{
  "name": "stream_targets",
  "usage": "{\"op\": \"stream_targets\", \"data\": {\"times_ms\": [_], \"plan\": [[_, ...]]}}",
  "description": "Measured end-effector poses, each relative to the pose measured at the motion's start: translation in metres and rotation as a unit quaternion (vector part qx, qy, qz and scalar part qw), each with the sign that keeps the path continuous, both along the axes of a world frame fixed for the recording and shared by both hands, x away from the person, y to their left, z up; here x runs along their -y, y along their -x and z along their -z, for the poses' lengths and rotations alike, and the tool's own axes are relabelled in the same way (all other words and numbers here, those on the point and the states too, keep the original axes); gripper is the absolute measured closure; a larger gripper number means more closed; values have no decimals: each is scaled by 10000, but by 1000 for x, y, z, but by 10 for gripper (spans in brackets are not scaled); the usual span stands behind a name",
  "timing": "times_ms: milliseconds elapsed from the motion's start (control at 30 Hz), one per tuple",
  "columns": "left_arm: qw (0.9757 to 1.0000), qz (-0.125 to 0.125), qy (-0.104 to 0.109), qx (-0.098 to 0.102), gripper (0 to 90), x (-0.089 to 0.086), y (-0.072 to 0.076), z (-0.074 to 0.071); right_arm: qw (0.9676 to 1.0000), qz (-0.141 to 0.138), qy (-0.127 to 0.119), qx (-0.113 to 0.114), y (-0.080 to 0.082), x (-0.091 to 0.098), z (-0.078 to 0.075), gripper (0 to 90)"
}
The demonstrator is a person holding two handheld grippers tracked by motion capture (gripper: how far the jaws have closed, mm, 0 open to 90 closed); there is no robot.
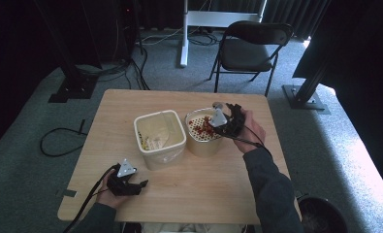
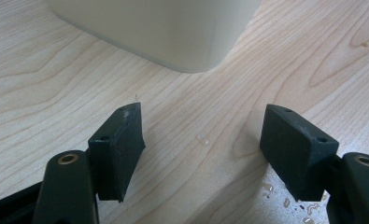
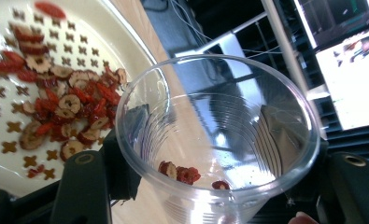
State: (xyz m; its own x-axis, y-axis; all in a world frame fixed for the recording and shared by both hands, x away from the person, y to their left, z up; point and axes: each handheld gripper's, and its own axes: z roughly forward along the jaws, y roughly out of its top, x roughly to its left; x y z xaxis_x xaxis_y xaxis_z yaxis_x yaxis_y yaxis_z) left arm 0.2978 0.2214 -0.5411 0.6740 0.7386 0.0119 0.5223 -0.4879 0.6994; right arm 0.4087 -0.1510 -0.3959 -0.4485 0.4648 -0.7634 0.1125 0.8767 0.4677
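Cup: my right gripper (image 3: 210, 186) clamps a clear plastic cup (image 3: 219, 140), tipped over the round strainer (image 1: 202, 132); a few red dried slices cling inside.
Strainer: red slices (image 3: 70, 107) heaped on its perforated floor.
Square tub (image 1: 160, 138): left of the strainer, contents unclear.
Left gripper (image 2: 201, 144): wide apart, empty, near the tub.

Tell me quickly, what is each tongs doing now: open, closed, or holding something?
Left tongs: open, empty, low over the light wooden table.
Right tongs: closed on a clear plastic cup, tilted over the round cream strainer.
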Motion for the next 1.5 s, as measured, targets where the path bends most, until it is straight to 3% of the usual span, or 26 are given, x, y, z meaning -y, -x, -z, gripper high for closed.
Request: {"op": "stream_targets", "data": {"times_ms": [100,233,333,367,433,567,833,1067,1233,1300,1367,1433,1500], "plan": [[10000,-2,4,2,309,0,0,0,9985,26,-518,-169,0,11,-2,355],[10000,-4,1,1,309,0,0,0,9925,66,-1167,-368,-1,25,-4,356],[10000,-5,3,2,309,0,0,0,9867,89,-1553,-464,-1,35,-6,356],[10000,-5,3,2,309,0,0,0,9867,89,-1553,-464,-1,35,-6,356],[10000,-6,3,2,309,0,0,0,9798,107,-1923,-542,0,43,-9,356],[10000,-6,3,2,309,0,0,0,9703,88,-2336,-624,2,53,-12,356],[10000,-17,12,8,309,0,0,0,9529,-66,-2919,-824,8,64,-18,356],[10000,-16,8,13,309,0,0,0,9430,-205,-3194,-906,12,65,-22,356],[10000,-9,1,11,309,0,0,0,9306,-337,-3489,-1050,14,64,-24,357],[10000,-9,0,12,309,0,0,0,9303,-354,-3492,-1062,14,62,-24,357],[10000,-8,1,13,309,0,0,0,9273,-403,-3555,-1103,15,61,-24,357],[10000,-8,1,13,309,0,0,0,9279,-411,-3538,-1101,15,60,-24,357],[10000,-10,4,13,309,0,0,0,9265,-467,-3563,-1119,16,56,-26,357]]}}
